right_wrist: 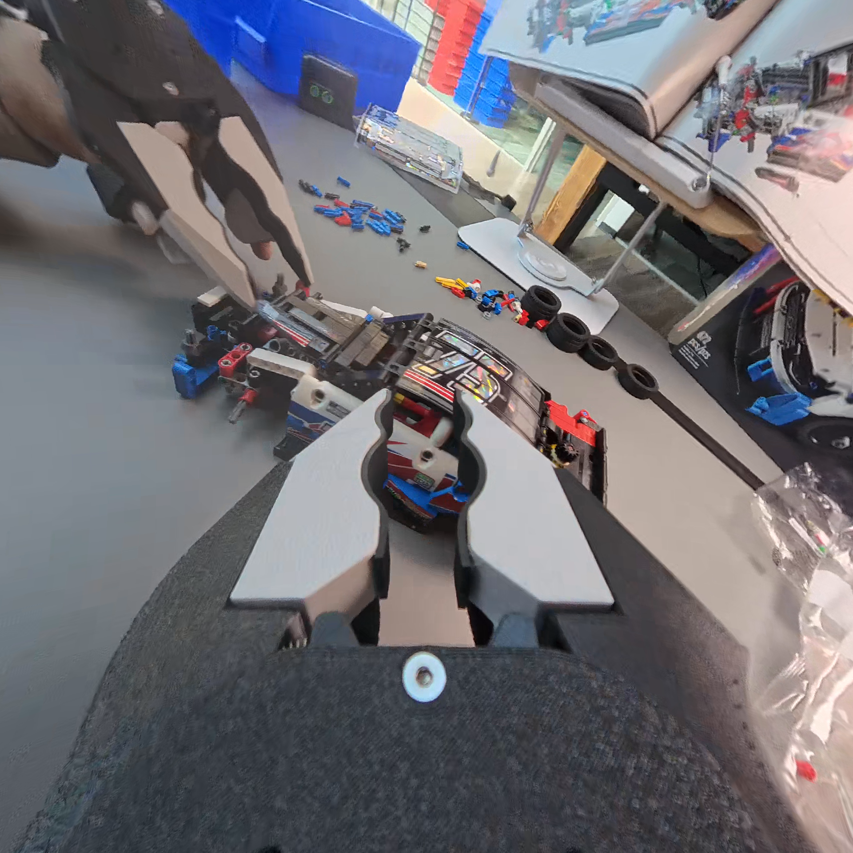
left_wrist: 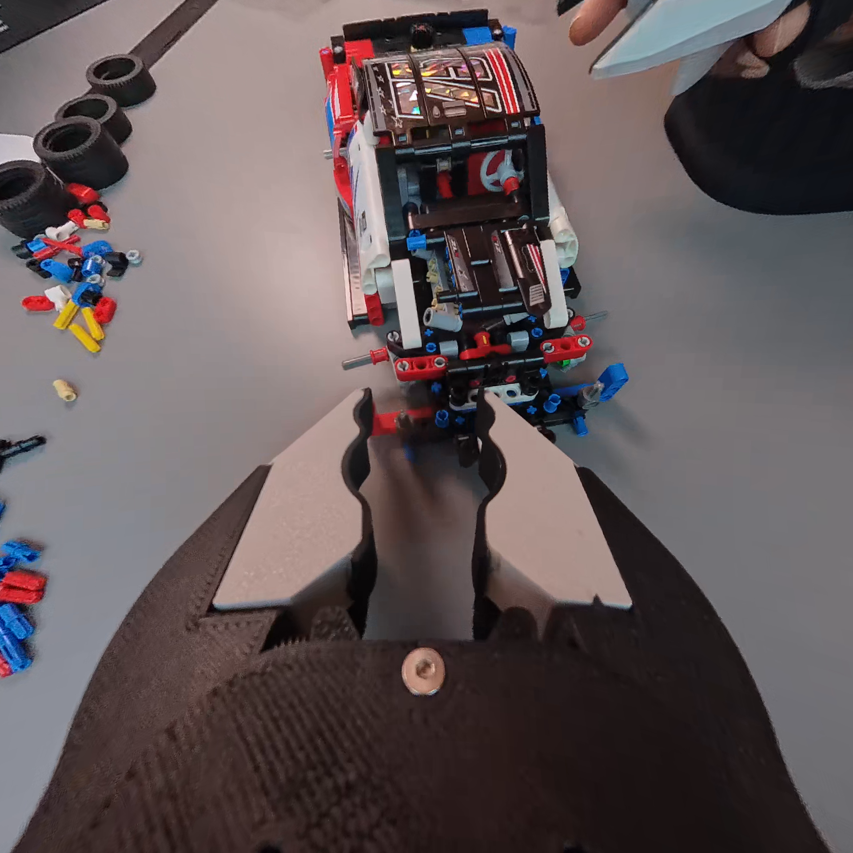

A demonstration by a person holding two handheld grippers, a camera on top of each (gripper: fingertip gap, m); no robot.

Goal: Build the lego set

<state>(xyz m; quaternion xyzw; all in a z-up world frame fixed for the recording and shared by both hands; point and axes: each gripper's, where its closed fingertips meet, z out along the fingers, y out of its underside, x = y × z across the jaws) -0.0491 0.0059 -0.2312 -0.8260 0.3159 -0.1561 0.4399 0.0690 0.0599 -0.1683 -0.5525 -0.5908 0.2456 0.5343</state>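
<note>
Standing on the grey tabletop (left_wrist: 240, 221): a part-built red, white, blue and black brick race car (left_wrist: 454, 217).
The left gripper (left_wrist: 422, 406) is spread at its front end; the right gripper (right_wrist: 422, 406) is held apart above its side. Four black rubber tyres (left_wrist: 78, 152) and small loose coloured pieces (left_wrist: 74, 272) are kept nearby.

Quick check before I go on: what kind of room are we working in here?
Probably a workshop or lab bench set up for model building: a grey table with the half-built car and loose parts, an open instruction book on a stand, and stacked blue and red storage bins behind.
</note>
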